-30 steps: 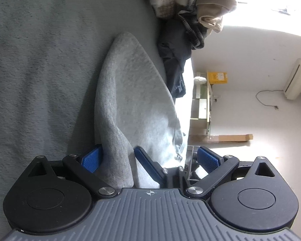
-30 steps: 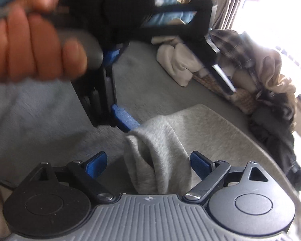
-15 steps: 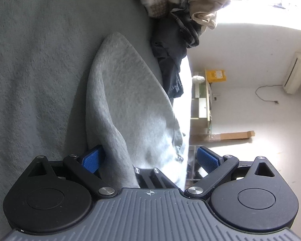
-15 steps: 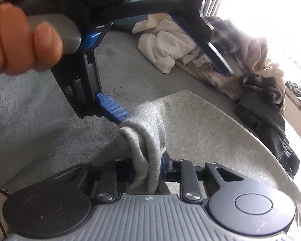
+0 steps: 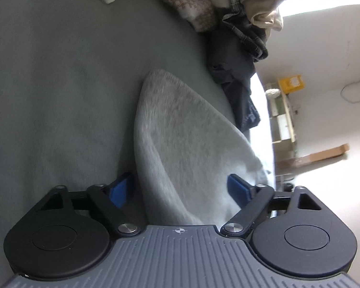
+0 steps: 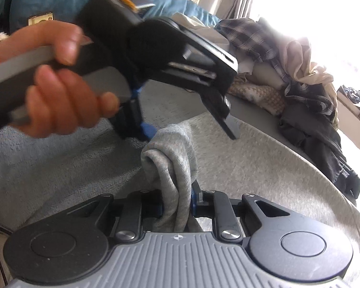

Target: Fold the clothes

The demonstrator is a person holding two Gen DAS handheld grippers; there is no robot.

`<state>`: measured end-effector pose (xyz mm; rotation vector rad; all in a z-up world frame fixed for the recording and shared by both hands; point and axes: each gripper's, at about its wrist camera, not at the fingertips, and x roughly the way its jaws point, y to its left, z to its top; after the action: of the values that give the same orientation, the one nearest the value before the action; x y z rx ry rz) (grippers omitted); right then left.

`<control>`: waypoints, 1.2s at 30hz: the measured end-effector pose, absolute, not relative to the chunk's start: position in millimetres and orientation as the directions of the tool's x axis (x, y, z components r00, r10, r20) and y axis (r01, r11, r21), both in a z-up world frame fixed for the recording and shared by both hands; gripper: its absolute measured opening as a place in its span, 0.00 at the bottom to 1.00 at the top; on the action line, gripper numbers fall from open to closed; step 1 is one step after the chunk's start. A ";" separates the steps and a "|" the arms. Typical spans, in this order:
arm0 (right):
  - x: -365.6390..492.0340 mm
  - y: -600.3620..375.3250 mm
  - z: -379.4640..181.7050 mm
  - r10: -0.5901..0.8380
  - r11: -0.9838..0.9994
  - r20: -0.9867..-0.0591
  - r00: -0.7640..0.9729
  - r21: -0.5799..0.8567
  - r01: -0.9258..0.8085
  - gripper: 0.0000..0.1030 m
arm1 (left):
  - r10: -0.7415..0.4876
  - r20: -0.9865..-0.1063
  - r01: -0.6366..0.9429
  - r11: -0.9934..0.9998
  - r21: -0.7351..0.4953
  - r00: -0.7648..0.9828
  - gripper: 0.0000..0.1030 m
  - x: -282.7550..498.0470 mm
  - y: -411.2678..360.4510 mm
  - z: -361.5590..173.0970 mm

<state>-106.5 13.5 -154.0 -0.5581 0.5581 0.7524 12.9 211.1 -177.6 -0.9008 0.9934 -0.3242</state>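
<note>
The grey sweatshirt is spread on the grey blanket, reaching toward the blanket's far edge where the pile of clothes sits. My right gripper is clamped tight on a bunched fold of it. My left gripper is spread wide, the fabric passing loose between the blue pads. My left hand shows in the right view, holding that tool.

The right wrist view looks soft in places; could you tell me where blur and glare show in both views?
Right wrist view: the hand is motion-blurred and the window is blown out. Left wrist view: the grey garment is slightly soft, with glare at upper right.
</note>
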 end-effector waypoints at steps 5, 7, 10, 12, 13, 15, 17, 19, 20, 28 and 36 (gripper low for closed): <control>-108.2 9.6 -149.3 0.473 0.614 -0.637 0.609 -0.257 -0.746 0.18 | -0.557 -0.639 -0.097 0.709 -0.699 0.531 0.65 32.8 201.4 -171.9; -108.6 7.7 -147.1 0.472 0.619 -0.635 0.612 -0.256 -0.743 0.18 | -0.533 -0.659 -0.076 0.745 -0.663 0.530 0.57 40.8 197.5 -169.6; -111.7 5.7 -144.4 0.469 0.623 -0.633 0.616 -0.258 -0.739 0.17 | -0.517 -0.672 -0.056 0.770 -0.636 0.530 0.54 49.7 193.0 -169.0; -113.2 4.7 -142.6 0.467 0.627 -0.631 0.619 -0.257 -0.735 0.17 | -0.506 -0.680 -0.041 0.786 -0.617 0.530 0.52 54.4 189.6 -167.7; -114.7 4.0 -141.6 0.467 0.630 -0.630 0.620 -0.255 -0.734 0.17 | -0.500 -0.685 -0.033 0.795 -0.606 0.530 0.52 57.1 187.5 -166.8; -117.8 2.6 -139.6 0.467 0.635 -0.629 0.622 -0.250 -0.731 0.17 | -0.485 -0.694 -0.020 0.812 -0.583 0.533 0.51 63.2 183.3 -165.0; -115.6 1.9 -138.5 0.467 0.640 -0.630 0.621 -0.244 -0.729 0.17 | -0.471 -0.697 -0.008 0.826 -0.564 0.541 0.50 69.0 179.5 -163.3; -116.4 0.9 -137.2 0.466 0.644 -0.629 0.622 -0.240 -0.726 0.16 | -0.455 -0.700 0.002 0.839 -0.544 0.550 0.49 74.1 175.2 -161.8; -116.6 0.5 -136.9 0.465 0.647 -0.629 0.623 -0.239 -0.724 0.16 | -0.445 -0.703 0.006 0.847 -0.532 0.554 0.49 76.0 172.6 -161.1; -108.5 -5.3 -140.0 0.459 0.699 -0.650 0.606 -0.157 -0.698 0.25 | -0.303 -0.739 0.057 0.939 -0.338 0.601 0.39 64.2 144.3 -145.4; -97.0 -13.1 -148.7 0.477 0.740 -0.638 0.604 -0.079 -0.668 0.37 | -0.219 -0.751 0.056 0.970 -0.236 0.623 0.38 59.0 126.9 -138.3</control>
<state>-97.0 -13.1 -148.7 -0.3264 0.6335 0.6757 59.0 126.9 -138.3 -0.1976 0.8857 -0.1588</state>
